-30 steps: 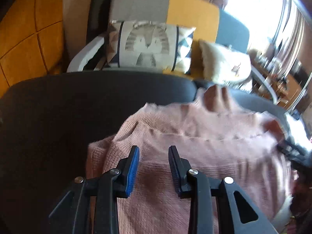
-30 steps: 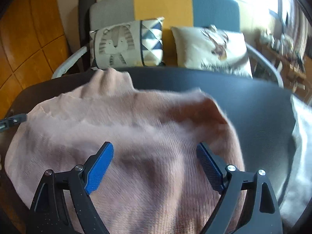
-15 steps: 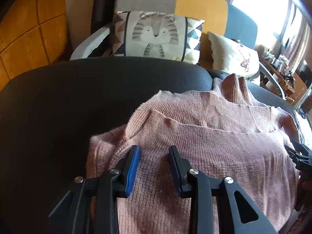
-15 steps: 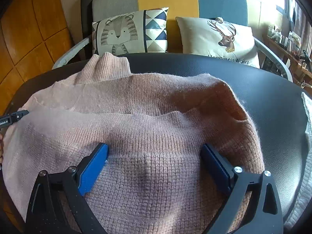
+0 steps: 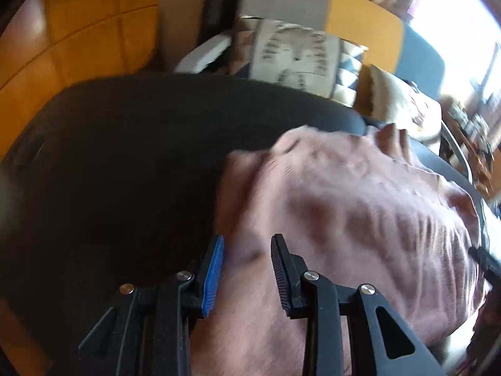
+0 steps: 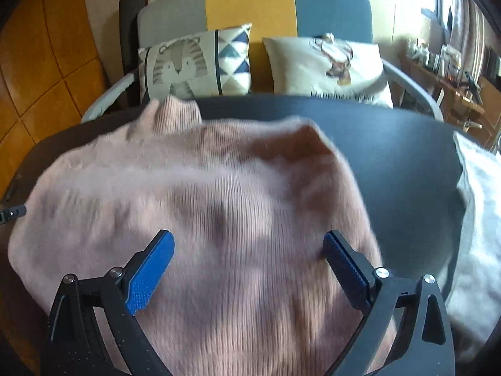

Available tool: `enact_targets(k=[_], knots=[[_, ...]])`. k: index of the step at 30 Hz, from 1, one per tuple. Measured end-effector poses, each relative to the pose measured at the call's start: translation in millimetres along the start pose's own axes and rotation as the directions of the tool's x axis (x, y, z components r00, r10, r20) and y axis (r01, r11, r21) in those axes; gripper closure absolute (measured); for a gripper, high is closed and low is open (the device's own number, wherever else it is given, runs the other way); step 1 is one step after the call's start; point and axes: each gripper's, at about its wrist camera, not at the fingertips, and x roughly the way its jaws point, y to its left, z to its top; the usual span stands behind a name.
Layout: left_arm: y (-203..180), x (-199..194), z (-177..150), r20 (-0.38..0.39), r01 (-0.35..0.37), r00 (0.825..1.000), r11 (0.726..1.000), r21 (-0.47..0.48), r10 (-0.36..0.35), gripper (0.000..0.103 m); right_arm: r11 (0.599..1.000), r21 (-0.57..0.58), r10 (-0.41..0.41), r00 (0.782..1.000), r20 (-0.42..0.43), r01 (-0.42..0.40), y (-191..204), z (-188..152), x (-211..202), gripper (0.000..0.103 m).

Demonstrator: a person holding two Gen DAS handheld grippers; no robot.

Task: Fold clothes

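Note:
A pink knit sweater (image 5: 360,206) lies spread on the black table (image 5: 125,156), its ribbed collar (image 6: 170,114) pointing toward the far edge. My left gripper (image 5: 247,261) hovers over the sweater's left edge with its jaws partly apart. Fabric shows below the gap, and no pad presses on it. My right gripper (image 6: 247,260) stands wide open above the middle of the sweater (image 6: 203,188), holding nothing. The left gripper's tip (image 6: 12,212) shows at the sweater's left side in the right wrist view. The right gripper's tip (image 5: 485,260) shows at the right side in the left wrist view.
Behind the table (image 6: 407,156) stands a grey, yellow and blue sofa (image 6: 250,9) with a tiger cushion (image 6: 194,62) and a deer cushion (image 6: 328,65). White fluffy fabric (image 6: 482,219) lies at the table's right edge. A cluttered shelf (image 6: 444,72) is at far right.
My left gripper has slid left across the sweater to its left edge and rolled a little. The right gripper's jaws have spread wider and it has shifted slightly over the sweater.

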Motion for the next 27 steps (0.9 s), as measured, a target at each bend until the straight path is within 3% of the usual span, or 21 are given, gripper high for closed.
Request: enact_targets(k=[5, 9, 11, 16, 20, 24, 27], knots=[[16, 15, -21, -0.01, -0.013, 1.0, 1.0, 0.025, 0.013, 0.067, 1.0, 0.013, 0.016, 1.0, 0.011, -0.016, -8, -22, 9, 0.002], [21, 6, -21, -0.024, -0.016, 1.0, 1.0, 0.011, 0.016, 0.067, 1.0, 0.018, -0.004, 1.0, -0.028, 0.005, -8, -16, 2, 0.002], [23, -7, -25, -0.01, -0.015, 1.0, 1.0, 0.016, 0.015, 0.068, 0.999, 0.043, -0.002, 1.0, -0.006, 0.003, -6, -19, -16, 0.002], [30, -38, -48, 0.023, 0.032, 0.999, 0.998, 0.054, -0.033, 0.068, 0.998, 0.054, 0.009, 0.999, 0.045, -0.012, 6, -48, -55, 0.002], [20, -48, -73, 0.001, 0.11, 0.994, 0.988, 0.104, -0.111, 0.068, 0.997, 0.078, 0.005, 0.999, 0.046, -0.009, 11, -78, -63, 0.002], [5, -34, -90, -0.028, 0.139, 0.99, 0.978, 0.155, -0.136, 0.068, 0.995, 0.096, -0.005, 1.0, 0.005, 0.004, 10, -88, -50, 0.002], [16, -17, -95, -0.059, 0.134, 0.99, 0.984, 0.115, -0.128, 0.067, 0.997, 0.065, -0.037, 0.999, -0.012, 0.038, 10, -92, -42, 0.002]])
